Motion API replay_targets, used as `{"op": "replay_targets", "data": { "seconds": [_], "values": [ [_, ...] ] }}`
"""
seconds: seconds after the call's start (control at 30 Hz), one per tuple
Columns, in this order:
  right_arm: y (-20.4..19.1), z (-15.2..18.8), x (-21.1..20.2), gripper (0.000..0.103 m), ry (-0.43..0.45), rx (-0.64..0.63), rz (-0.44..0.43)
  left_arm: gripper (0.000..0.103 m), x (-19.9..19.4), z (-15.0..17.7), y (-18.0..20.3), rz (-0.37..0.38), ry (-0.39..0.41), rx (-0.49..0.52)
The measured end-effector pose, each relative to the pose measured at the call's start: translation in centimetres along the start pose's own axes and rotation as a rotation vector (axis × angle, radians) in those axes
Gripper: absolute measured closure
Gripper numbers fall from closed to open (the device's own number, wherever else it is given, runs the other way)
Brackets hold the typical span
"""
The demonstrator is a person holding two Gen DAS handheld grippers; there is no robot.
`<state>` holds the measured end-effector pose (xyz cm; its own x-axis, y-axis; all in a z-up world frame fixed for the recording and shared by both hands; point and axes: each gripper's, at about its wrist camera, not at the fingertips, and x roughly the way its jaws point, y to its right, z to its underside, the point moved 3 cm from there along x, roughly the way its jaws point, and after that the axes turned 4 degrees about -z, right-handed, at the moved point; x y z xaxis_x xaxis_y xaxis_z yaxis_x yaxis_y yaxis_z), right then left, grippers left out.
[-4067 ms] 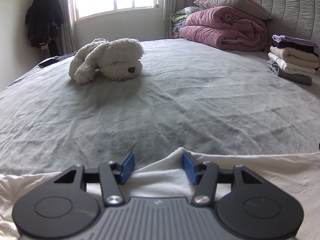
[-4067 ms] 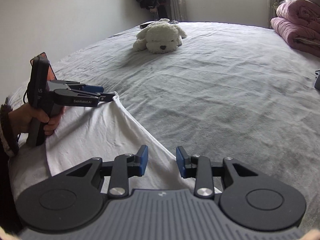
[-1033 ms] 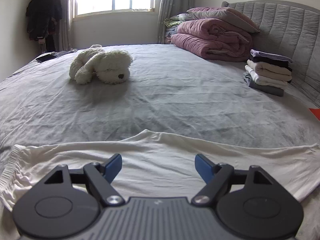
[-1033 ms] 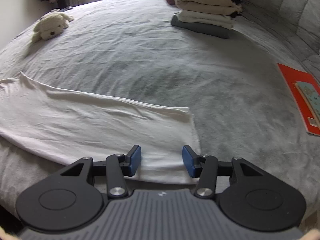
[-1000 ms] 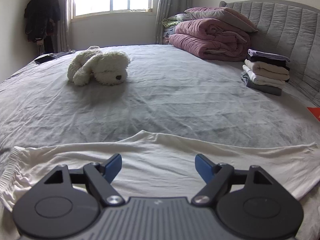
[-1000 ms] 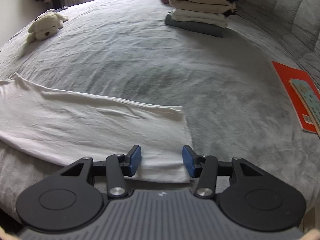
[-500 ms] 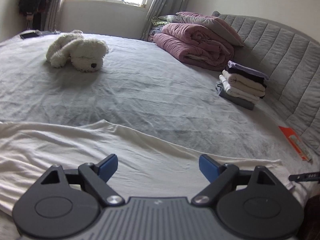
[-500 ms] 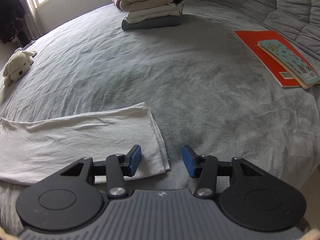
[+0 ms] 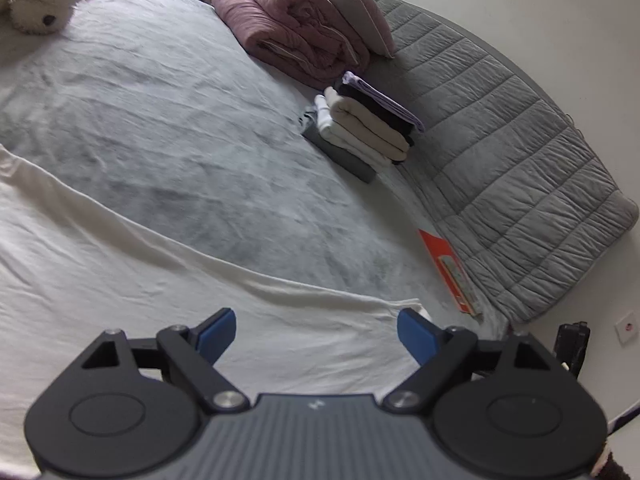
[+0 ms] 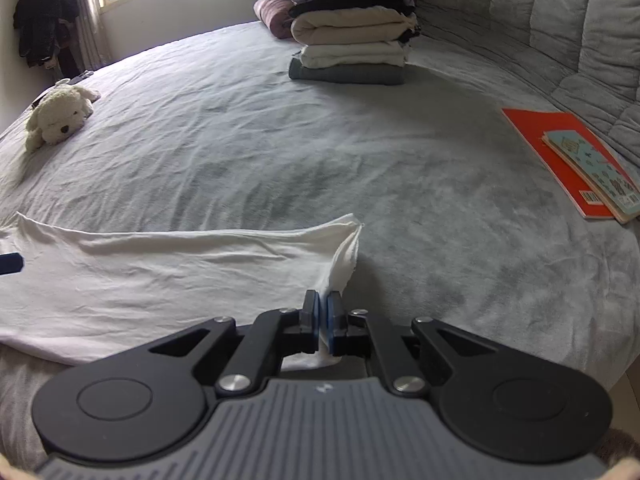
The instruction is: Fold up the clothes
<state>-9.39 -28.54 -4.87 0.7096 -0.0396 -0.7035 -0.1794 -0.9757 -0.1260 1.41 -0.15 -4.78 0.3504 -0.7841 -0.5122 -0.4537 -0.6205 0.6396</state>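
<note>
Since a second ago your right gripper (image 10: 322, 312) has gone from hanging apart over the end of the long white cotton garment (image 10: 160, 276) to clamping on its near right corner, and your left gripper (image 9: 316, 334) has swung round toward the grey quilted headboard (image 9: 520, 128).

From the left wrist view, your left gripper stands wide apart and holds nothing, poised over the garment (image 9: 120, 264), which lies as a flat strip across the near edge of the grey bed (image 9: 168, 128). Its far hem runs in a clean line to the right end. Bring this gripper down on the corner matching the one the right holds, so both ends rise level.

From the right wrist view, your right gripper is pressed tight on the cloth, and the corner has peaked up off the bed into a small tent. Check that you have pinched every layer there; a single layer would let the rest sag. Lift gently and keep the edge taut. The stack of folded clothes (image 10: 352, 48) sits well apart near the headboard, with the red book (image 10: 560, 152) to the right.
</note>
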Motion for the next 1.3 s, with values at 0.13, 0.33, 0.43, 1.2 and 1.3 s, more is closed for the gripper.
{"op": "replay_targets", "data": {
  "seconds": [0.13, 0.33, 0.43, 1.2, 1.3],
  "values": [
    [-2.6, -1.1, -0.9, 0.098, 0.02, -0.054, -0.069, 0.015, 2.4, 0.4, 0.9, 0.083, -0.055, -0.059],
    [-6.9, -1.8, -1.0, 0.098, 0.008, -0.137, -0.183, 0.017, 5.2, 1.4, 1.2, 0.168, -0.127, -0.161],
    [-8.2, -1.4, -0.7, 0.098, -0.004, -0.151, -0.218, 0.021, 5.9, 1.9, 0.4, 0.171, -0.14, -0.216],
    [-15.0, -0.2, 0.3, 0.098, -0.024, -0.166, -0.444, 0.1, 3.3, 0.4, 0.0, -0.067, 0.001, -0.093],
    [-16.4, -0.7, 0.7, 0.098, -0.024, -0.142, -0.496, 0.1, 1.9, -0.4, -0.6, -0.107, 0.028, -0.045]
  ]
}}
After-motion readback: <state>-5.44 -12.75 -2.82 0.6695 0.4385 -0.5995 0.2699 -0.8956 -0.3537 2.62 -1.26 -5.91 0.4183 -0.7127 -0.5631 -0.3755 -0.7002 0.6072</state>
